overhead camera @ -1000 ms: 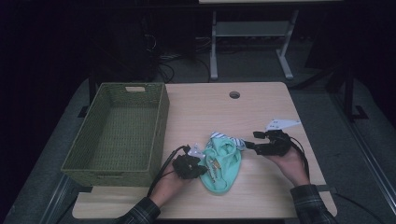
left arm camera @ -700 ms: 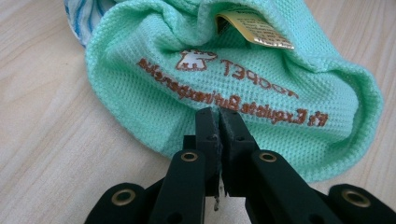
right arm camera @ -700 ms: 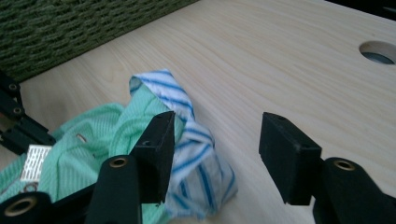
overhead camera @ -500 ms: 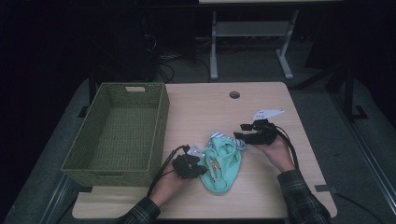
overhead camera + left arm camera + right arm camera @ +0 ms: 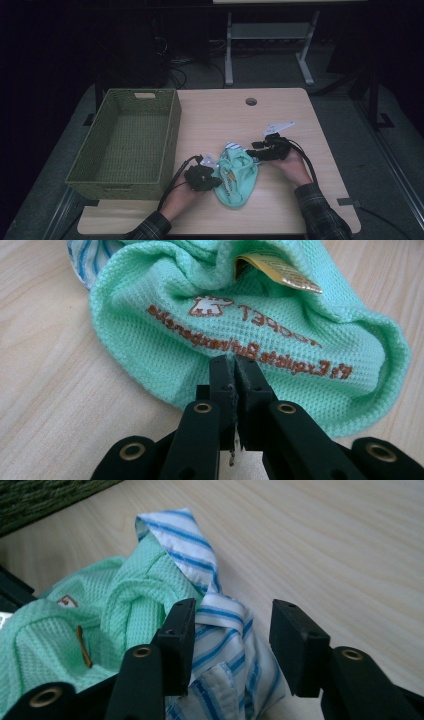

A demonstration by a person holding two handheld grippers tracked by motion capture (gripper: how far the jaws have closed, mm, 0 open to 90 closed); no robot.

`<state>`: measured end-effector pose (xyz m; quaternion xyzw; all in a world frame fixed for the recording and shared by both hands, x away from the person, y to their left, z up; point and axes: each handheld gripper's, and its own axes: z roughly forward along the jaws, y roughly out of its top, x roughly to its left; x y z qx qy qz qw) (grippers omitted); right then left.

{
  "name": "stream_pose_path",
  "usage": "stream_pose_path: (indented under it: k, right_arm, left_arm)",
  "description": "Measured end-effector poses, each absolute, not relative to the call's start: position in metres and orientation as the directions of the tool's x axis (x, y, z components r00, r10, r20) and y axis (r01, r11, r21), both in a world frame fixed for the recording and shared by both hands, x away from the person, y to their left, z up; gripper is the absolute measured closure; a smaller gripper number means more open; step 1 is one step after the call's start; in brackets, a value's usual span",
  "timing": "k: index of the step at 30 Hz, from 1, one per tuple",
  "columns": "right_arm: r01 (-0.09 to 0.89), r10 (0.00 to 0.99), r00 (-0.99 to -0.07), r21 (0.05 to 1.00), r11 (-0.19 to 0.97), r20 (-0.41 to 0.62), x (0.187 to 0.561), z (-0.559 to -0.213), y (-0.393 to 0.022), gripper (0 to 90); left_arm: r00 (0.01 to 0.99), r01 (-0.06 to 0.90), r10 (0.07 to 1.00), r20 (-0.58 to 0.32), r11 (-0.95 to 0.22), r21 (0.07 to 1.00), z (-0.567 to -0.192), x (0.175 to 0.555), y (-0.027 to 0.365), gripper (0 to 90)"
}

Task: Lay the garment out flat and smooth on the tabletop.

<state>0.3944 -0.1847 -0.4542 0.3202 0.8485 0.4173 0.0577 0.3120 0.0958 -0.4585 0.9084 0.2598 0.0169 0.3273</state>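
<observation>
Mint waffle-knit cloth, soft, light, floppy: left gripper jaws pinched on its hem. Right gripper jaws half-wide, closing around the striped fabric; grab bunched folds.

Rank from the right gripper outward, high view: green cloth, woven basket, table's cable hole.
1. green cloth: right beside the right gripper, toward the left.
2. cable hole: farther up the table.
3. woven basket: at the table's left side, farthest.

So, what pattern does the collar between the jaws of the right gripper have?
White with blue stripes; the collar shows best in the right gripper view.
</observation>
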Motion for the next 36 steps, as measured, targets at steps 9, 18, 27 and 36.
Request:
stream_pose_path:
  k: [9,18,27,36]
  right_arm:
    - [0.478,0.572,-0.809,0.717,0.507,0.135,0.393,-0.464,-0.177,59.4]
    - [0.457,0.577,-0.812,0.713,0.531,0.091,0.387,-0.468,-0.175,82.9]
    - [0.456,0.620,-0.780,0.749,0.480,0.078,0.385,-0.452,-0.186,85.4]
    - [0.483,0.695,-0.716,0.765,0.426,0.065,0.381,-0.440,-0.214,85.4]
  left_arm:
    - [0.866,0.458,0.481,-0.138,-0.652,0.604,-0.459,0.313,0.096,86.5]
    - [0.866,0.460,0.481,-0.140,-0.651,0.604,-0.459,0.313,0.096,86.6]
    - [0.867,0.458,0.478,-0.139,-0.656,0.600,-0.458,0.313,0.096,86.7]
    - [0.862,0.465,0.486,-0.142,-0.649,0.603,-0.458,0.313,0.095,86.7]
